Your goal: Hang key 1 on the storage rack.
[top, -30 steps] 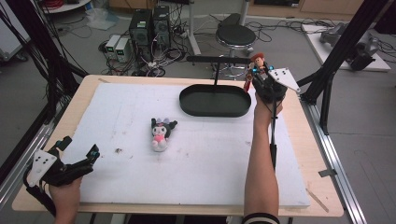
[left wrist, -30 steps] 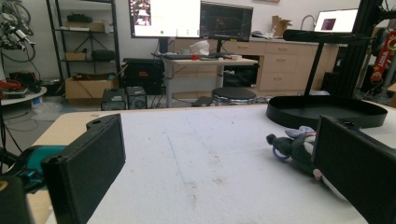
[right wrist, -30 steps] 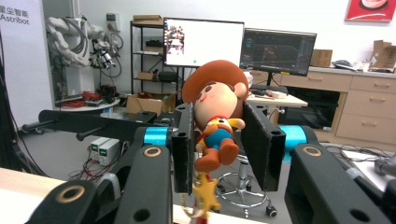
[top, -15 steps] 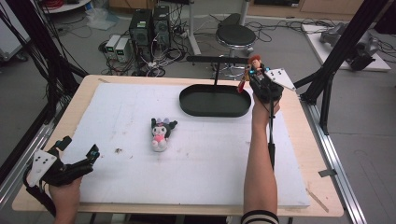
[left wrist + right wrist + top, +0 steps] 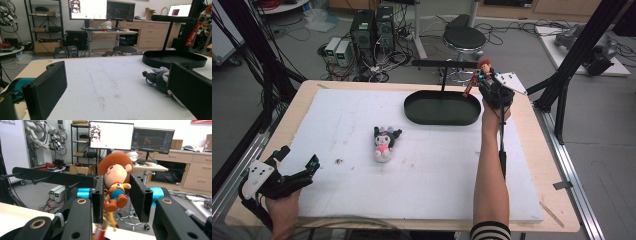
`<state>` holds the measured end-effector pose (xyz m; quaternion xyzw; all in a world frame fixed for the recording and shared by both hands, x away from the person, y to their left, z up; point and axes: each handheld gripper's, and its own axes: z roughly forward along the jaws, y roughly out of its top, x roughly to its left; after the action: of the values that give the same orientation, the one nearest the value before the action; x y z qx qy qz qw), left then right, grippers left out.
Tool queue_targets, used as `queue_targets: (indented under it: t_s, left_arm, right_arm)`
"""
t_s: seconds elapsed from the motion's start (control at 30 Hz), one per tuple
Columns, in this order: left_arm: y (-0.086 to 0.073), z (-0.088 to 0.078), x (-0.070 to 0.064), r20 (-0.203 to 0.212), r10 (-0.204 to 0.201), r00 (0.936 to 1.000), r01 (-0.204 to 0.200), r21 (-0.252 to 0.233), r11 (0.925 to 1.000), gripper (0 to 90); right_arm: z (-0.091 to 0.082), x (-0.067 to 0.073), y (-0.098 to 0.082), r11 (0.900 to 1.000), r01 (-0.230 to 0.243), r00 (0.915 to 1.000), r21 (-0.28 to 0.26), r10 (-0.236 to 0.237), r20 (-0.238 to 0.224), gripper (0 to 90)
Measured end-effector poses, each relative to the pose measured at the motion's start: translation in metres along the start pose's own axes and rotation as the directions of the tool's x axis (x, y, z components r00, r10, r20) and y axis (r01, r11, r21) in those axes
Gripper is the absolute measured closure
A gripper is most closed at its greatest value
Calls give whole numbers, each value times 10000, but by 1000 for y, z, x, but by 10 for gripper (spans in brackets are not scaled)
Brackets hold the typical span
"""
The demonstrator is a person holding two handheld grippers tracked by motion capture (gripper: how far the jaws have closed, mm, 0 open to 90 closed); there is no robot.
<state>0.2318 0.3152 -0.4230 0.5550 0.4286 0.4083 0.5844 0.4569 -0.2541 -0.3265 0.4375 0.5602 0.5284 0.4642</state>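
White foam pad (image 5: 437, 165) unchanged; cowboy figure (image 5: 483, 66) kept pinched by right gripper (image 5: 490, 86) at tray's (image 5: 442, 108) 2 o'clock rim, left gripper (image 5: 294, 167) spread, idle.

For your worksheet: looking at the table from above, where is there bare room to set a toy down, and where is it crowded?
The white mat is bare between the plush toy and the person's right forearm, and along its far left. The black oval tray is empty inside. It is crowded at the tray's right end, where the right claw grips the cowboy figure, and by the left claw.
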Motion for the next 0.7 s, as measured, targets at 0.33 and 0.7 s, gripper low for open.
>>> queue_targets:
  t_s: [0.33, 0.7]
  left_arm:
    - [0, 0, 0, 1, -27, 10000, 27, -20, 10000, 33]
    - [-1, 1, 1, -20, -41, 10000, 41, 23, 10000, 33]
  right_arm:
    - [10, -5, -1, 9998, -82, 9999, 161, 80, 109, 658]
    - [16, -7, -4, 9996, -168, 9996, 242, 162, 245, 653]
